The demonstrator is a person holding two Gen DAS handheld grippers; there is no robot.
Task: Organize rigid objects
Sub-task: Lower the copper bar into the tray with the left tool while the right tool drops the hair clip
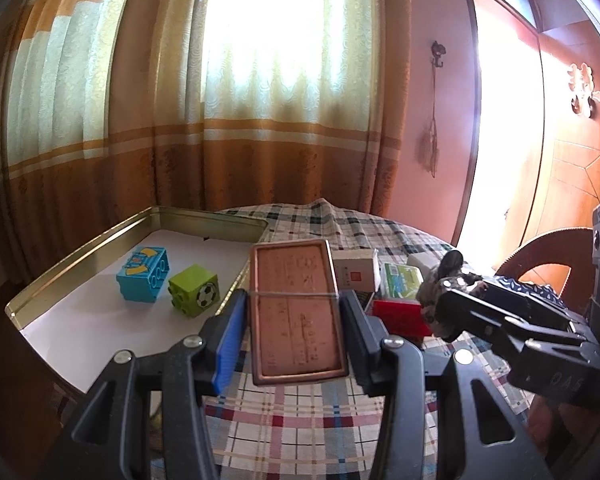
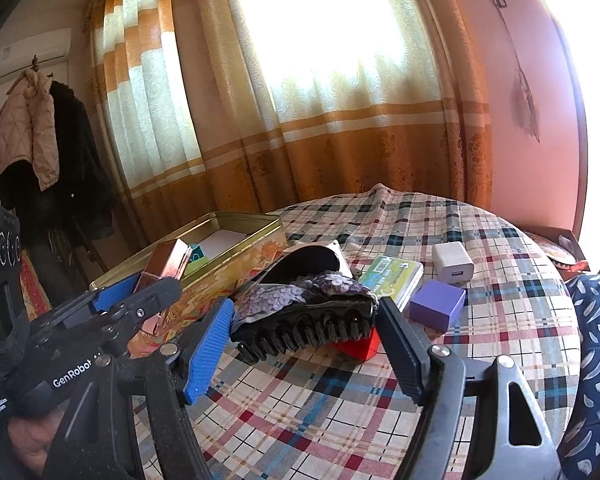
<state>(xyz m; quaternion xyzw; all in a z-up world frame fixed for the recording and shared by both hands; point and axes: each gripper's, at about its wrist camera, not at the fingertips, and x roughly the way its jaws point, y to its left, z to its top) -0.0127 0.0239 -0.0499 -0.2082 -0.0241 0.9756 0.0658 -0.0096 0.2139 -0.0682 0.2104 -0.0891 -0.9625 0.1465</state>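
Left tongs (image 1: 294, 322) grip a copper-coloured tin (image 1: 296, 312) (rubber-banded); right tongs (image 2: 304, 332) apparently clamp a sequinned hair claw (image 2: 304, 308) above the tabletop (image 2: 300, 400).

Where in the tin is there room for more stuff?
The tin has bare white floor behind and in front of the blue block and green block. It is crowded on the cloth around the red box.

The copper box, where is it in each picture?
Left wrist view: copper box in the middle, upright between the left tongs.
Right wrist view: copper box at the left, held in front of the gold tin.
Shared landmark: the gold tin.
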